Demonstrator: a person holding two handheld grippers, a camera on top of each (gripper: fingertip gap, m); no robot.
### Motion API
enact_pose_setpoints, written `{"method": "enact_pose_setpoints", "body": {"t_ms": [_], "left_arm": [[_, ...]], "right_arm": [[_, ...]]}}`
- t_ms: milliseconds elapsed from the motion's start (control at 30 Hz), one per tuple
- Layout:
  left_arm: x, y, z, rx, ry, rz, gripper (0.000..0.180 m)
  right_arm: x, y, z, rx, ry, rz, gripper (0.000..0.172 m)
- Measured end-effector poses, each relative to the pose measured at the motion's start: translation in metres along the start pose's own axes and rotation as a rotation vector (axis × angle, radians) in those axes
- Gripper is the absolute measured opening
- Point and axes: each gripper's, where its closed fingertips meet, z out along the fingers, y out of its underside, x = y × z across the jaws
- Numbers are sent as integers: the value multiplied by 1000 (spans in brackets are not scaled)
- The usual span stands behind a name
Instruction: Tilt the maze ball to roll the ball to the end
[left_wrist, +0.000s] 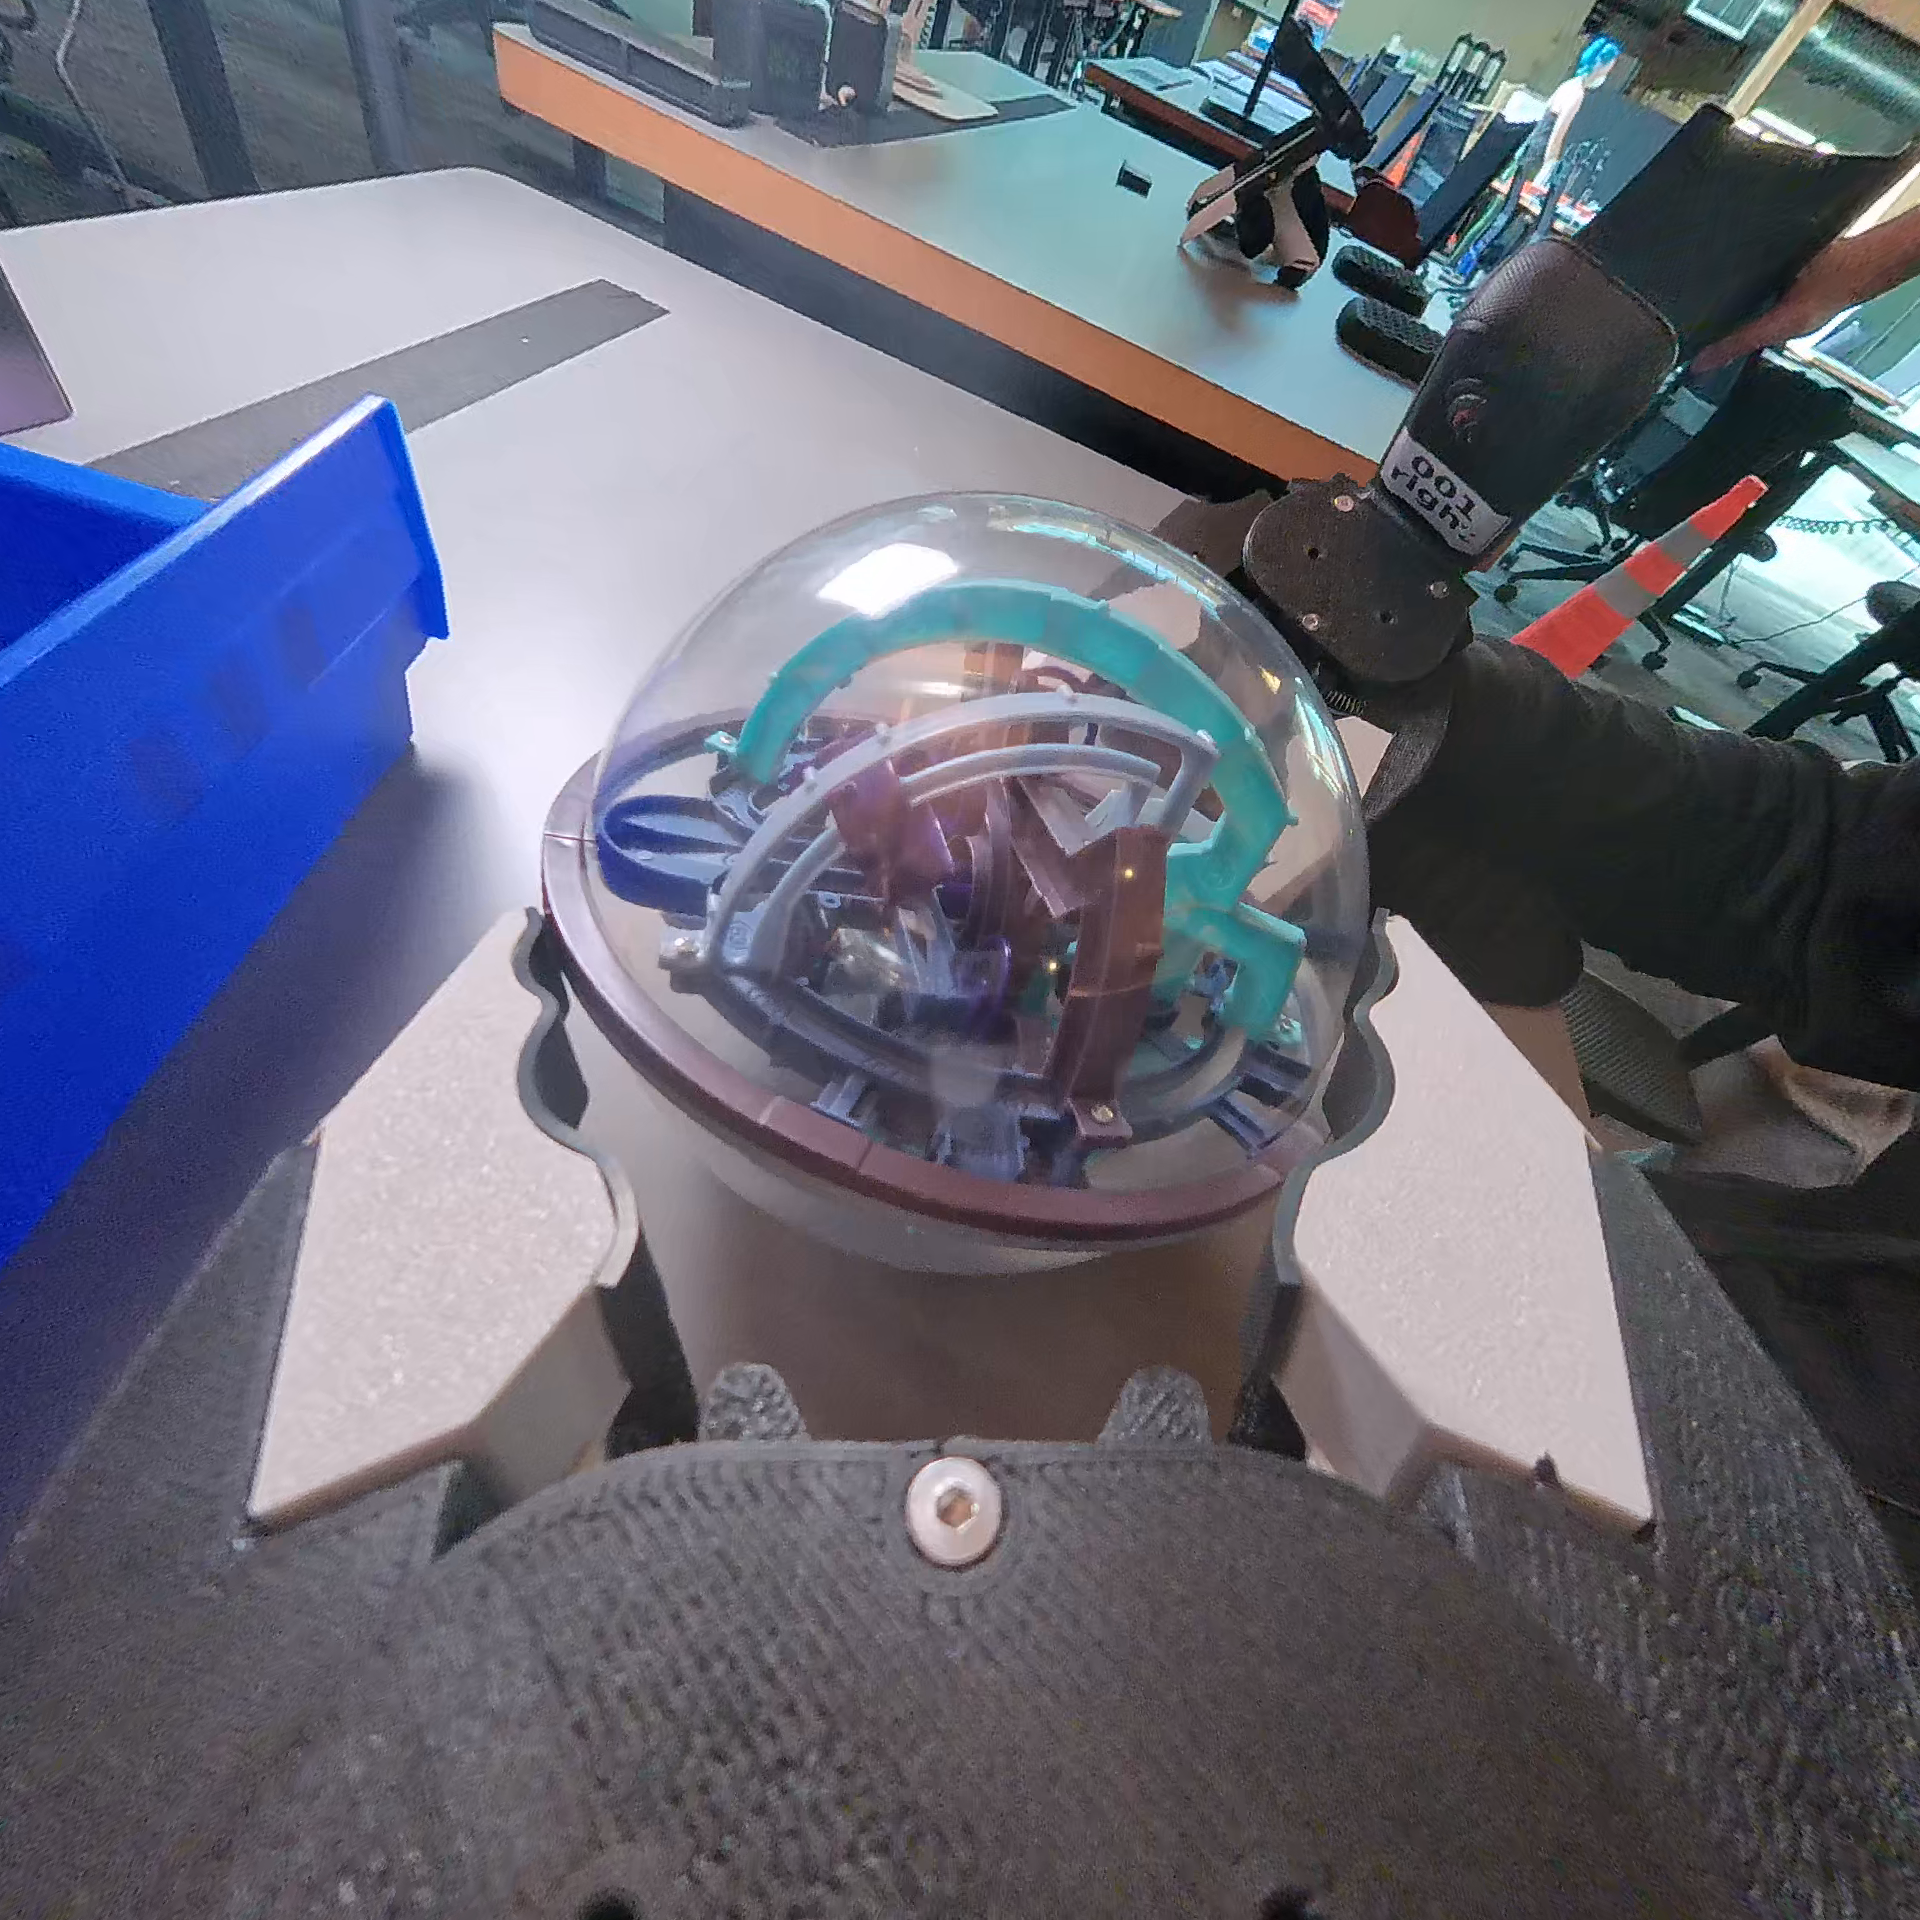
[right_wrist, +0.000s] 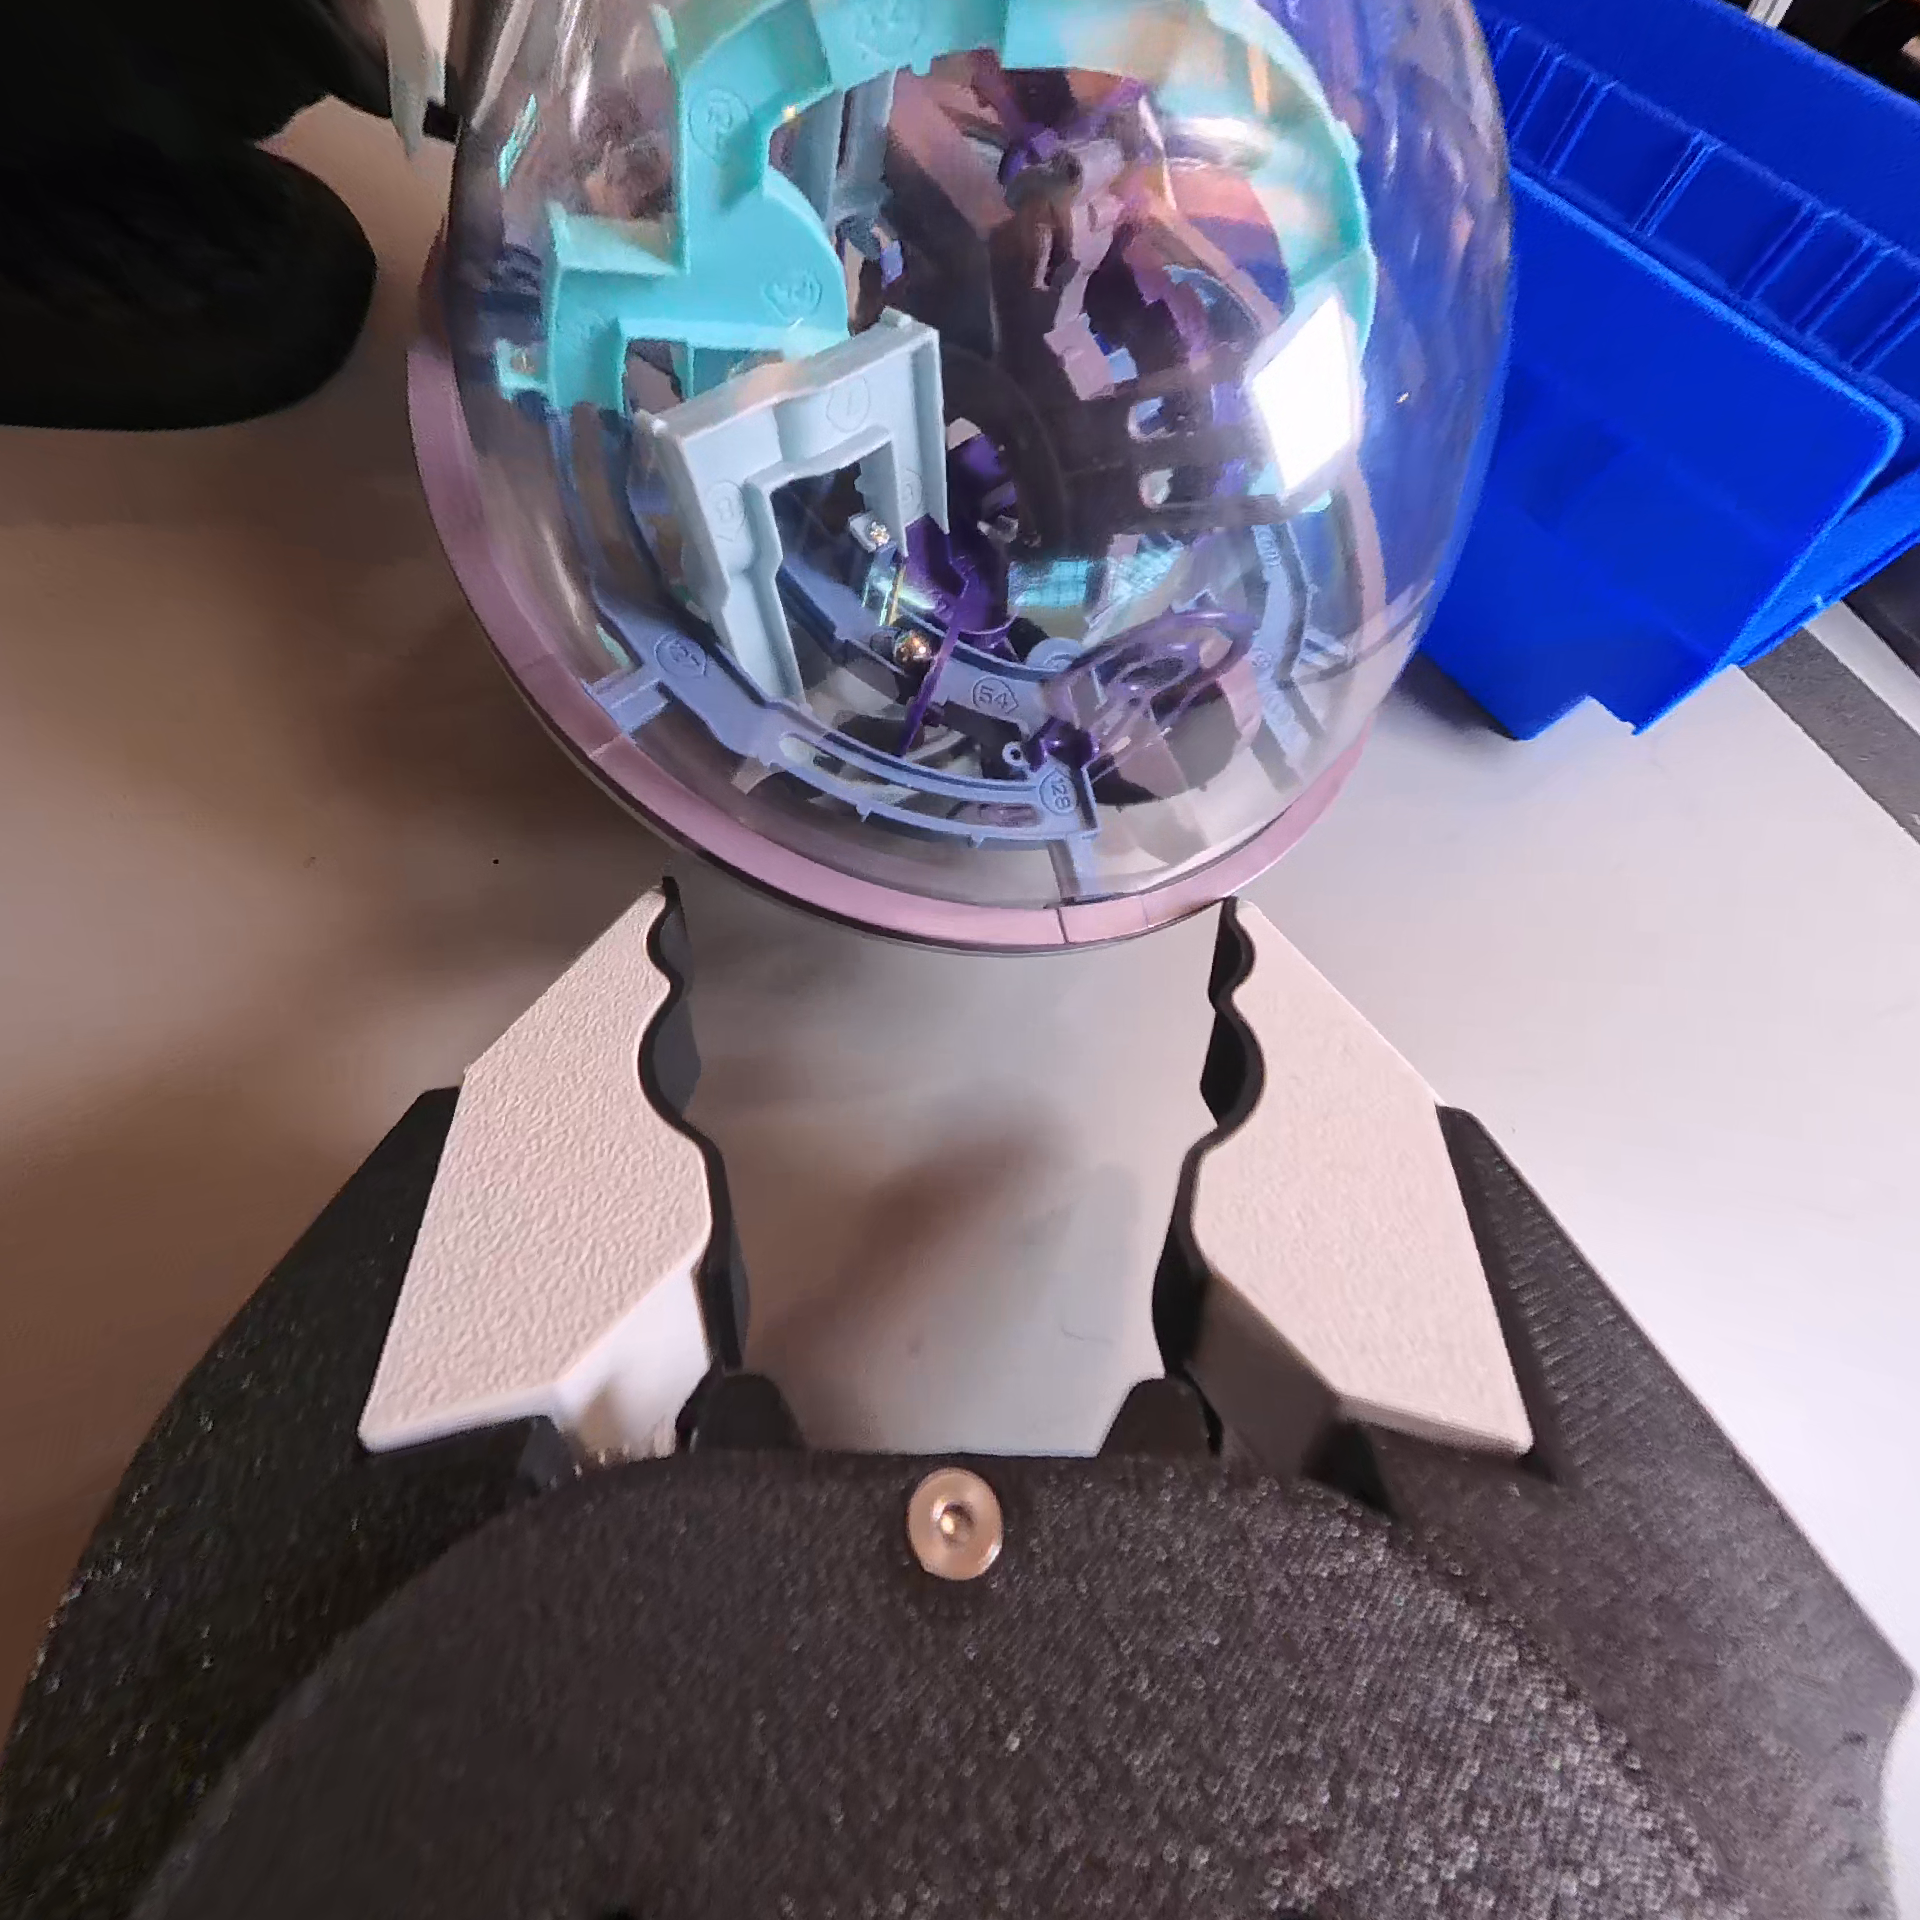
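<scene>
While the maze ball (left_wrist: 956, 894) sits on the tabletop (left_wrist: 644, 436) beside the blue bin (left_wrist: 197, 748), my left jaws cradle its sides wide apart; whether they press, I cannot tell. My right jaws gape short of it. The small steel ball (right_wrist: 914, 646) lies mid-track; the end is hidden.

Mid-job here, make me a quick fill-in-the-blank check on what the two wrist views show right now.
1. The bin beside the maze ball is ____ in colour.
2. The band around the maze ball's middle is ____ in colour.
3. The small metal ball lies ____ the clear dome.
4. In the right wrist view, the right gripper has its fingers spread, with the maze ball just ____ their tips.

Missing words: blue; maroon; inside; beyond
</scene>
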Motion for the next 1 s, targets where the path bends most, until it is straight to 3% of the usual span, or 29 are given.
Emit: {"method": "enact_pose_setpoints", "body": {"t_ms": [200,400,467,567,633,700,800,1000], "left_arm": [[0,-4,0,-8,21,-21,142],[-3,-11,1,-10,47,-65,137],[-1,-16,-2,22,67,-66,134],[9,-29,-21,132,127,-12,145],[15,-13,-31,101,136,102,154],[3,21,-30,-13,73,199,156],[-11,59,-11,-137,5,208,154],[2,52,16,-120,46,212,155]], "right_arm": [[8,-13,-14,45,68,-78,103],[2,-23,-26,53,116,-221,87],[2,-22,-27,52,110,-217,90],[2,-21,-26,60,101,-205,94],[2,-21,-25,68,93,-192,98],[0,-20,-23,73,66,-167,97],[-3,-20,-19,93,18,-122,94],[-3,-16,-13,75,-5,-65,97]]}}
